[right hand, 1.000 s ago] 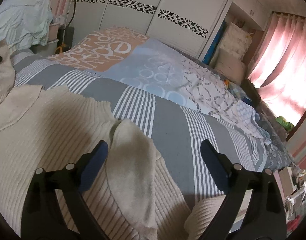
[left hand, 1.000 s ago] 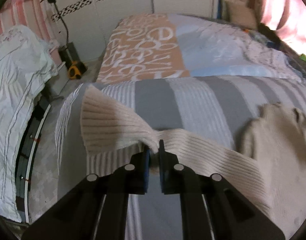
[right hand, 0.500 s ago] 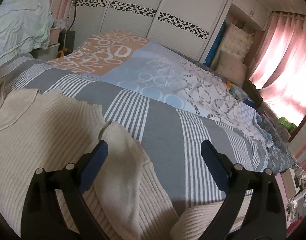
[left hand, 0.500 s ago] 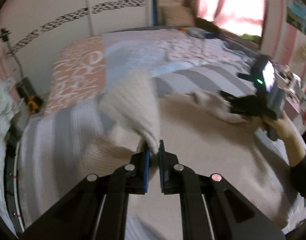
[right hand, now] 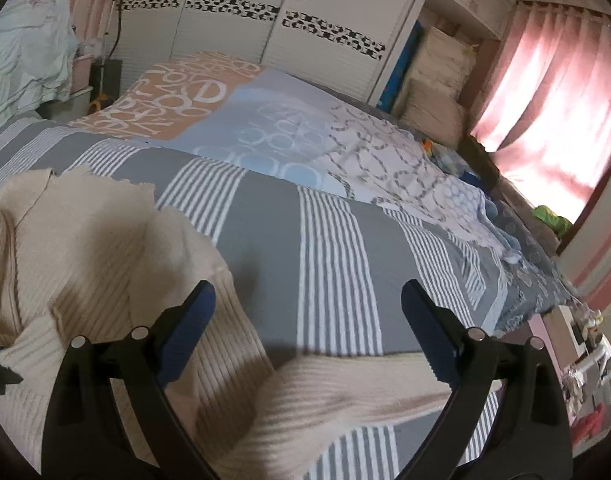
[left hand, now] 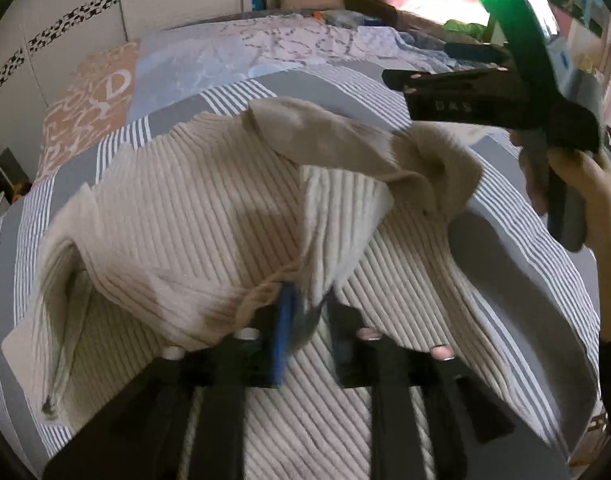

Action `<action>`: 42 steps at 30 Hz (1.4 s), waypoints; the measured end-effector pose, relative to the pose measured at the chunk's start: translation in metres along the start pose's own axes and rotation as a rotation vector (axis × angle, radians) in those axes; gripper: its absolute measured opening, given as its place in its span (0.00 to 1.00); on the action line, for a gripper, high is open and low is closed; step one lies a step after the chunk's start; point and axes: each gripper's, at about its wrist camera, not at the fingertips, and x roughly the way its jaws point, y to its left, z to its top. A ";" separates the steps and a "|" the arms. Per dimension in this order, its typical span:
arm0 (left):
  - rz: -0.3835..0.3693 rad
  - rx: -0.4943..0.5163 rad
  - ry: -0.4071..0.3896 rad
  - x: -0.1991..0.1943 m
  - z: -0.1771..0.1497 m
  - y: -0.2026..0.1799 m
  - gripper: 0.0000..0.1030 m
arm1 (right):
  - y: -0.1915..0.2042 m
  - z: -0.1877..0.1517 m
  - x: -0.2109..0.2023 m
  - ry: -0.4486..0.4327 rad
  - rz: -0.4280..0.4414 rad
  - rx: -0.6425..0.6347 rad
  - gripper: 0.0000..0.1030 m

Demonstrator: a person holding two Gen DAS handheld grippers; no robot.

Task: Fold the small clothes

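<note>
The cream ribbed sweater (left hand: 193, 216) lay spread on the striped bed (right hand: 265, 216). The left hand-held gripper (left hand: 305, 312) was clamped on a sleeve cuff (left hand: 337, 220), carried in over the body. The right hand-held gripper (right hand: 305, 308) hung spread wide and empty at the sweater's three o'clock edge. The knit looked soft, floppy and light; cuffs and hems seemed the best holds. Nothing obstructed the fold.

- Cream ribbed sweater (left hand: 193, 216) lies spread across the striped bed, one sleeve folded over its body, the cuff apparently raised; motion blur obscures it.
</note>
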 end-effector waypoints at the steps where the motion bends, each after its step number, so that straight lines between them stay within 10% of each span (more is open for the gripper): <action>1: -0.007 0.000 -0.016 -0.008 -0.005 0.002 0.51 | 0.000 -0.001 -0.001 0.001 -0.001 0.001 0.91; 3: 0.036 0.010 -0.059 -0.032 -0.020 0.006 0.72 | 0.002 -0.002 -0.003 0.007 -0.003 -0.002 0.91; 18: 0.353 -0.180 -0.053 -0.094 -0.053 0.177 0.75 | 0.075 -0.022 -0.043 0.111 0.311 -0.031 0.90; 22: 0.376 -0.171 -0.006 -0.070 -0.061 0.191 0.74 | 0.094 -0.041 -0.053 0.174 0.371 -0.080 0.67; 24: 0.343 -0.171 0.028 -0.056 -0.067 0.193 0.32 | 0.102 -0.056 -0.051 0.237 0.403 -0.096 0.53; 26: 0.296 -0.171 0.054 -0.047 -0.075 0.191 0.18 | 0.107 -0.066 -0.047 0.280 0.410 -0.114 0.44; 28: 0.308 -0.132 0.055 -0.043 -0.079 0.190 0.18 | 0.107 -0.071 -0.047 0.290 0.425 -0.109 0.44; 32: 0.307 -0.092 0.063 -0.045 -0.084 0.187 0.09 | 0.114 -0.070 -0.050 0.298 0.473 -0.140 0.09; 42: 0.336 -0.061 0.081 -0.051 -0.092 0.187 0.04 | 0.069 -0.009 -0.013 0.155 0.165 -0.230 0.06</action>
